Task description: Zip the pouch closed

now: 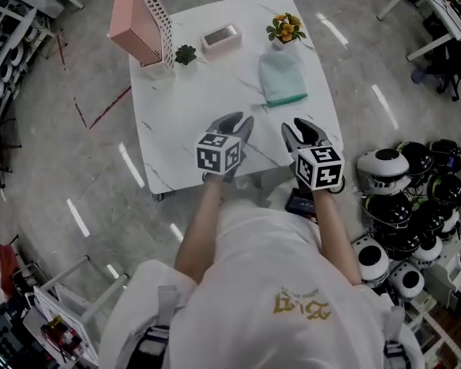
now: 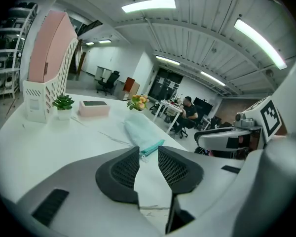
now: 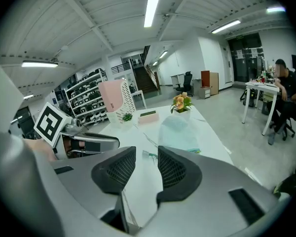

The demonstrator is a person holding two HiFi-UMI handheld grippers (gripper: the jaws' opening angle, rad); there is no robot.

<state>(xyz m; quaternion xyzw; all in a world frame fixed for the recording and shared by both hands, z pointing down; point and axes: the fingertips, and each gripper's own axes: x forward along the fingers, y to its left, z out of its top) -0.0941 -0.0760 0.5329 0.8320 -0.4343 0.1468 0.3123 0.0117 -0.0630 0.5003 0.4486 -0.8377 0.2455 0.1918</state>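
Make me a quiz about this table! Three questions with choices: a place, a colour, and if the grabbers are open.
1. Where is the pouch? A on the floor; B on the table by the flowers; C on a chair.
2. What colour is the file holder? A pink; B blue; C black.
3. The left gripper and right gripper are: A gripping the pouch; B shut; C open.
Answers: B, it lies just before the flowers; A, its sides are pink; C, bare table shows between each pair of jaws.
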